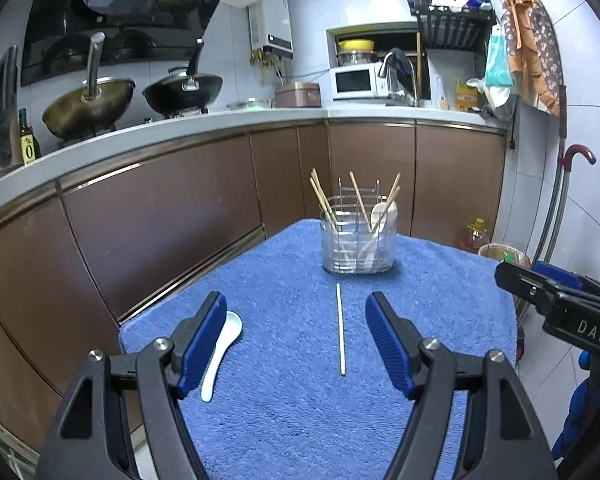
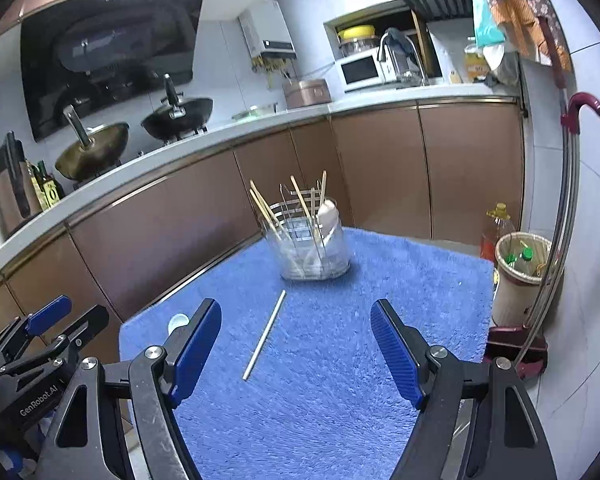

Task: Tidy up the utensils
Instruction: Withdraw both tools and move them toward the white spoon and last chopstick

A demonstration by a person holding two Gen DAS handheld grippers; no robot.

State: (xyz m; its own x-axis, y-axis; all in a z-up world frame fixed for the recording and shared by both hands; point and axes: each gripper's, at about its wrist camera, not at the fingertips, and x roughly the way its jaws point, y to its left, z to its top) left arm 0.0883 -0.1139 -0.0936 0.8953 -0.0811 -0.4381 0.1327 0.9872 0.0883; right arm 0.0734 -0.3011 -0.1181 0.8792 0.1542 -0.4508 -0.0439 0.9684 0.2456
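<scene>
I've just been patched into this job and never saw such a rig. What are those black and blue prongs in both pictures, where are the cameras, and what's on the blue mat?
There is no robot arm: a person holds two hand grippers. Each picture comes from a camera on one gripper, looking along its blue-padded fingers.

The left gripper and the right gripper are both open and hold nothing.

On the fluffy blue mat stands a clear utensil holder with a wire frame, with wooden chopsticks and a white spoon in it. Loose in front of it lie one pale single chopstick and a white ceramic soup spoon.
</scene>
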